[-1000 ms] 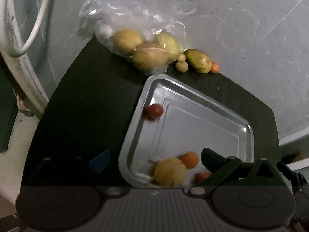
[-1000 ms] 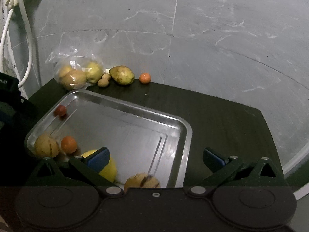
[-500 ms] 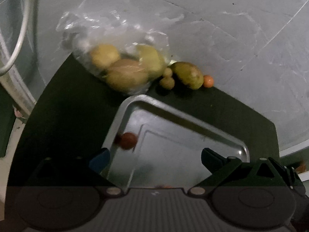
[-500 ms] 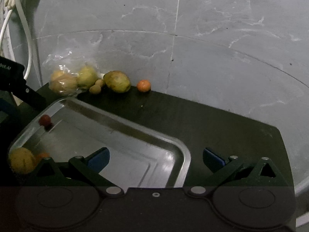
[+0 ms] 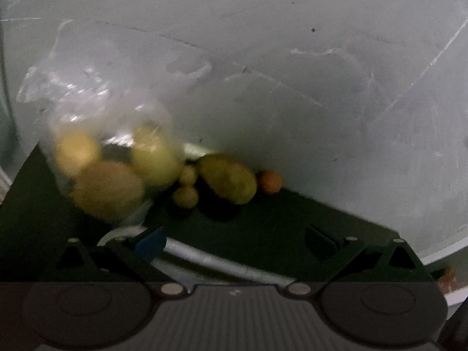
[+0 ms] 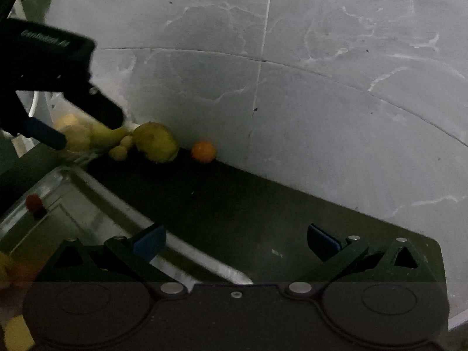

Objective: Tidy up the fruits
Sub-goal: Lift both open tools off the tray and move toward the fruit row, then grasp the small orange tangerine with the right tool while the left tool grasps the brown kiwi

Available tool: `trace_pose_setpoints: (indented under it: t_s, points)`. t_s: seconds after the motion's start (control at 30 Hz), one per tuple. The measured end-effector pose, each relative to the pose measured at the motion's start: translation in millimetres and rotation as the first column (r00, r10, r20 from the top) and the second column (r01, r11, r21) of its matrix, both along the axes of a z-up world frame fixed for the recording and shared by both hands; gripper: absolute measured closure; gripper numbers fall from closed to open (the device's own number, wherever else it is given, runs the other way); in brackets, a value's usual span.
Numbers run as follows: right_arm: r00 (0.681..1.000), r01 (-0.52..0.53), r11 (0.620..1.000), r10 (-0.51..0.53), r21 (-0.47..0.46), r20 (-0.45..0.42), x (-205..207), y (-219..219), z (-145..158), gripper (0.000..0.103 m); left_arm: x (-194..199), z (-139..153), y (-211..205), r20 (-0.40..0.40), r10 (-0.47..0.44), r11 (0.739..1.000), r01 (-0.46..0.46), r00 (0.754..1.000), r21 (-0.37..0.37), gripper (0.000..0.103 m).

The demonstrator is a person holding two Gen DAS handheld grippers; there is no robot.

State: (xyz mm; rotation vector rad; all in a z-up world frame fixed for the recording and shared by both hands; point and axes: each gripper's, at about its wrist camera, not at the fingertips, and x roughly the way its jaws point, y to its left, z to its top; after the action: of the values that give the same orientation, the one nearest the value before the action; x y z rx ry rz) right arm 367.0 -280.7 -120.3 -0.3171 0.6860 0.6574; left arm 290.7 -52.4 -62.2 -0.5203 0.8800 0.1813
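Both tongs gape wide and empty; the left gripper [image 5: 234, 244], nearer than the right gripper [image 6: 237, 241], faces the oval green-yellow mango [image 5: 228, 182] at twelve o'clock against the grey wall [image 5: 292, 58], long axis ten-to-four.

Dim, fisheye-warped frames; motion blur smears the left view.

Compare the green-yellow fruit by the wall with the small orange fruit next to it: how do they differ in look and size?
The green-yellow fruit is clearly larger than the orange fruit. It is oval and mottled green and yellow, while the orange fruit is round and evenly orange. Two small yellow fruits sit against the green-yellow fruit's far side; the orange fruit has nothing beyond it. Both lie loose on the dark tabletop at the wall, outside the metal tray.
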Motion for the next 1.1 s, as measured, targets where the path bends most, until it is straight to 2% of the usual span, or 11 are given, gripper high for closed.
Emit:
trace_pose_setpoints:
  t_s: [0.23,0.37,0.57,0.77,1.1]
  points:
    - [1.0,-0.008,1.0,0.008,-0.004,0.027,28.1,22.1,-4.5,0.001,34.9,-10.0,-2.7,0.023,0.013,0.999,-0.012,1.0,-0.045,0.001]
    - [0.999,-0.018,1.0,0.018,0.008,0.03,40.7,33.2,-4.9,0.001,47.1,-18.2,-7.1,0.009,0.022,0.997,-0.021,1.0,-0.069,0.001]
    - [0.998,-0.054,0.998,0.053,0.03,0.041,51.9,52.1,-7.9,0.004,61.5,-26.4,-9.8,-0.009,0.062,0.998,-0.063,0.998,-0.025,0.001]
    - [0.997,-0.067,0.997,0.066,0.031,0.031,59.3,65.7,-13.8,0.011,67.0,-34.3,-4.2,-0.024,0.101,0.994,-0.102,0.995,-0.029,0.007]
    - [0.997,-0.078,0.997,0.078,0.025,0.017,64.5,75.9,-21.1,0.019,76.1,-45.4,-5.5,-0.043,0.116,0.993,-0.117,0.992,-0.022,0.019]
